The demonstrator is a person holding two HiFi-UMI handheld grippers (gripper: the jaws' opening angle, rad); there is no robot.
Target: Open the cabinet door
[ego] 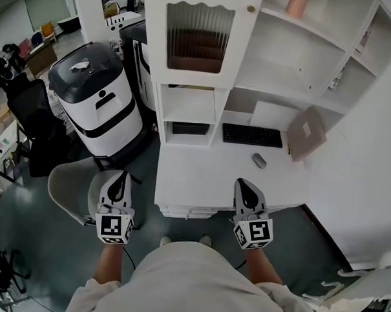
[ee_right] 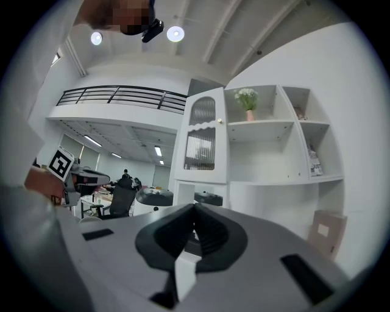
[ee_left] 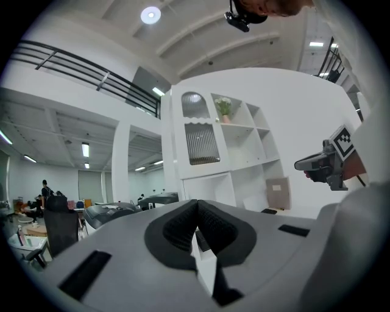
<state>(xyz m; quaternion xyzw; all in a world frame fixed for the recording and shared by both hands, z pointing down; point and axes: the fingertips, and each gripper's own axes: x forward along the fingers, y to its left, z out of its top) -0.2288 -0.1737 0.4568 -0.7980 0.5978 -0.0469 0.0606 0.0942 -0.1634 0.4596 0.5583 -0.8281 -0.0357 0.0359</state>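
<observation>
The white cabinet door (ego: 197, 36) with ribbed glass and a small gold knob (ego: 251, 8) is closed, at the upper left of the desk hutch. Both grippers are held level in front of the desk's front edge, well short of the door. My left gripper (ego: 120, 181) is left of the desk corner, shut and empty; its pads meet in the left gripper view (ee_left: 196, 210). My right gripper (ego: 244, 186) is over the desk's front edge, shut with nothing held (ee_right: 195, 213). The door (ee_right: 201, 143) and its knob (ee_right: 220, 121) lie ahead in the right gripper view.
A black keyboard (ego: 252, 134), a grey mouse (ego: 259, 161) and a brown cardboard box (ego: 306, 133) are on the white desk (ego: 201, 178). A white-and-black machine (ego: 98, 96) stands left of the desk, with a grey chair (ego: 71, 185) under my left gripper. A pink vase (ego: 296, 4) is on the top shelf.
</observation>
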